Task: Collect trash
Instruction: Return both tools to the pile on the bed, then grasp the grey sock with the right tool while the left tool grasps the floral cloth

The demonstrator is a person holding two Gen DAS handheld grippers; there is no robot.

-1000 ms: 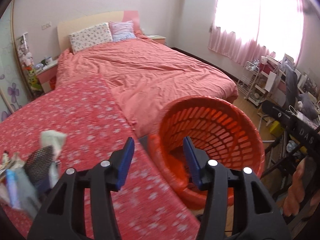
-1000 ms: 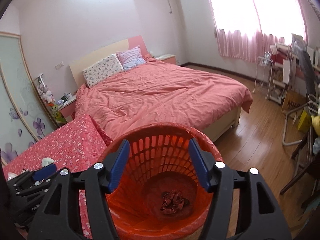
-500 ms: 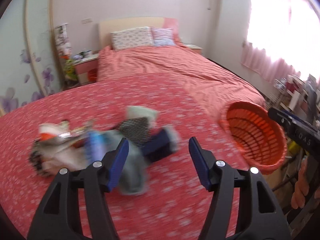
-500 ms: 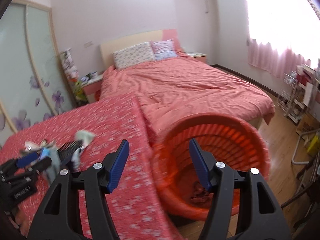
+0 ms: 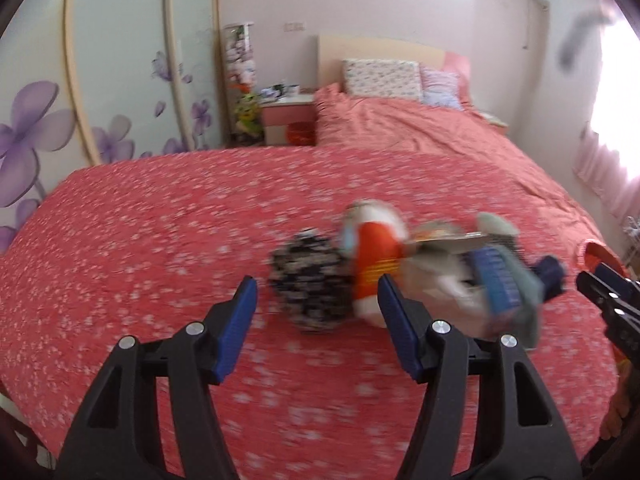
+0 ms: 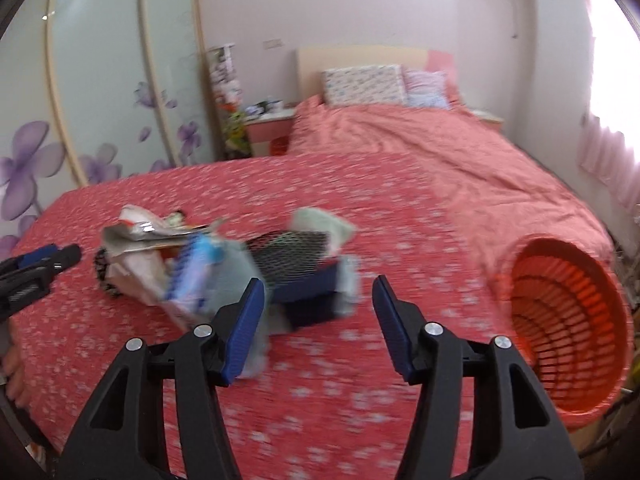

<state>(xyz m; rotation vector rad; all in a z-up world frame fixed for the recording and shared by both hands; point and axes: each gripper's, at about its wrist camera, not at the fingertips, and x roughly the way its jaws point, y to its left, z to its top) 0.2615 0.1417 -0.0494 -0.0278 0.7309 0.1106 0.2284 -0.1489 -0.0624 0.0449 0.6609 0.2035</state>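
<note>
A pile of trash lies on a red flowered cloth: a black-and-white crumpled piece, an orange-and-white wrapper, foil, blue packaging. My left gripper is open and empty, just short of the crumpled piece. My right gripper is open and empty, near the pile's right side, by a dark blue box and black mesh. An orange slatted basket sits at the cloth's right edge. The views are motion-blurred.
A bed with a salmon cover and two pillows lies behind. A pink nightstand and flowered wardrobe doors stand at left. A bright curtained window is at right. The right gripper shows at the left wrist view's edge.
Both grippers have swung left, away from the orange basket and toward the trash pile. The pile now sits directly in front of both; the basket has slid to the right edge.
</note>
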